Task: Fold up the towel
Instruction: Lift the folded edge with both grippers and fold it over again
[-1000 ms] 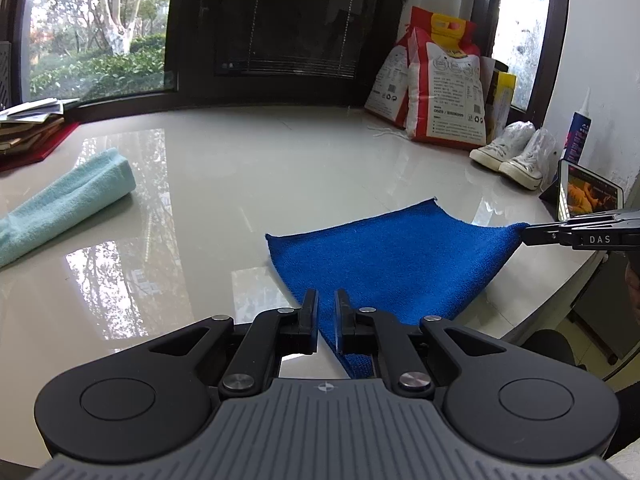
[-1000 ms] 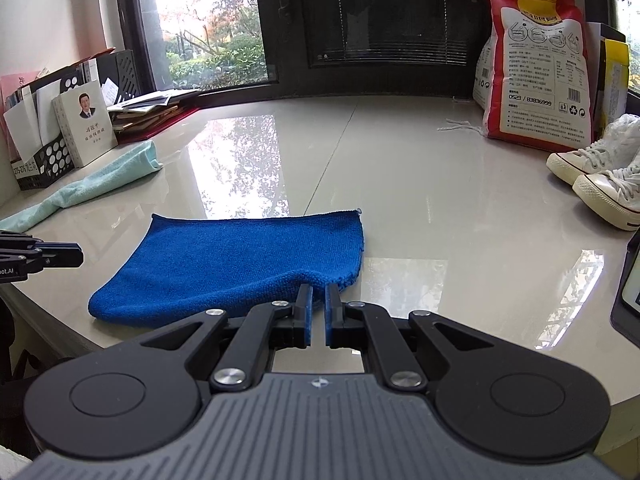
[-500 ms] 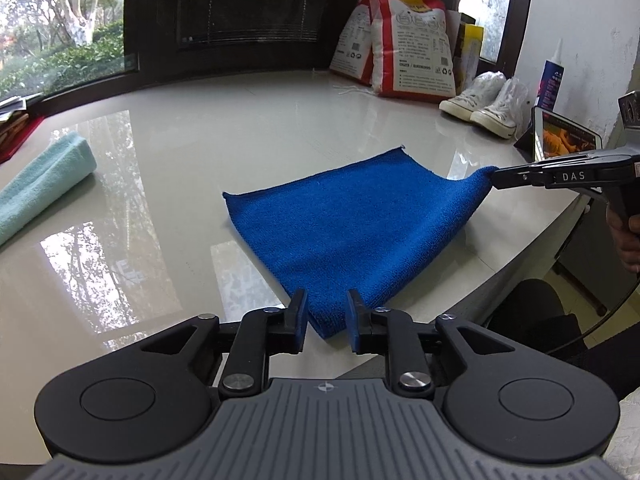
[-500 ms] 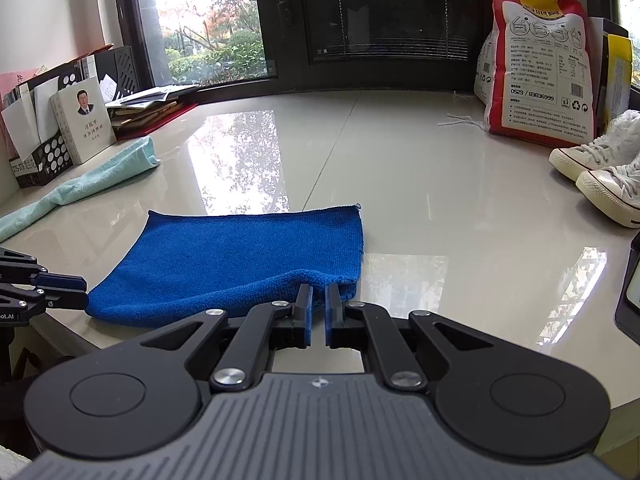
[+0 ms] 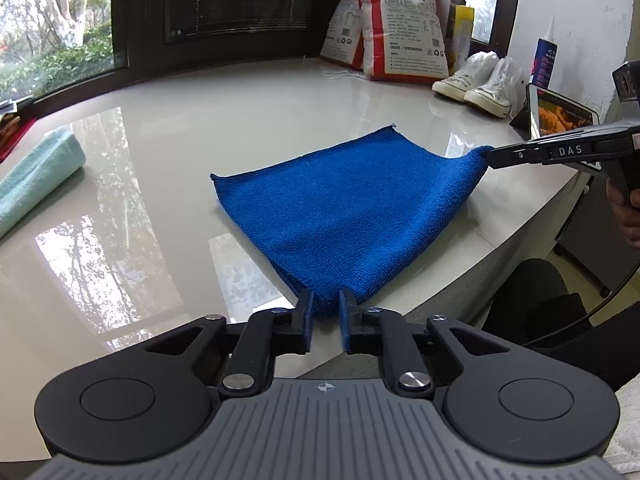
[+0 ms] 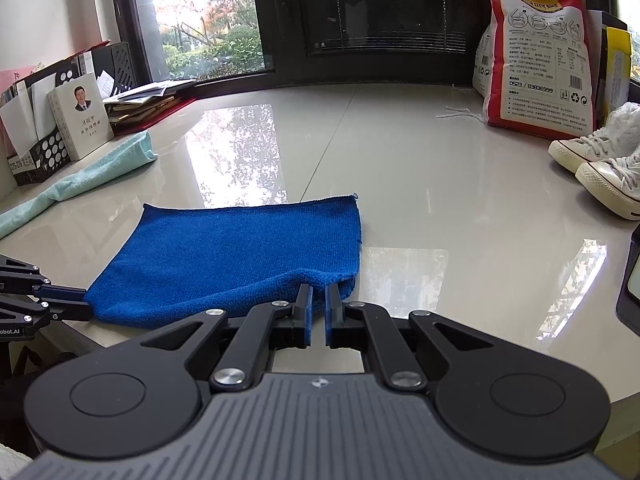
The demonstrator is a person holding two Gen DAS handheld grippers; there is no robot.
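Since a second ago your left gripper has parted its fingers and released the near corner of the blue towel folded on the table, while your right gripper pinches the other corner.

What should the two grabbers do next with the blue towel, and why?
Probably close the left gripper on the near corner of the blue towel. It stands open around that corner, while the right gripper pinches the other near corner, slightly lifted. Then both can fold it.
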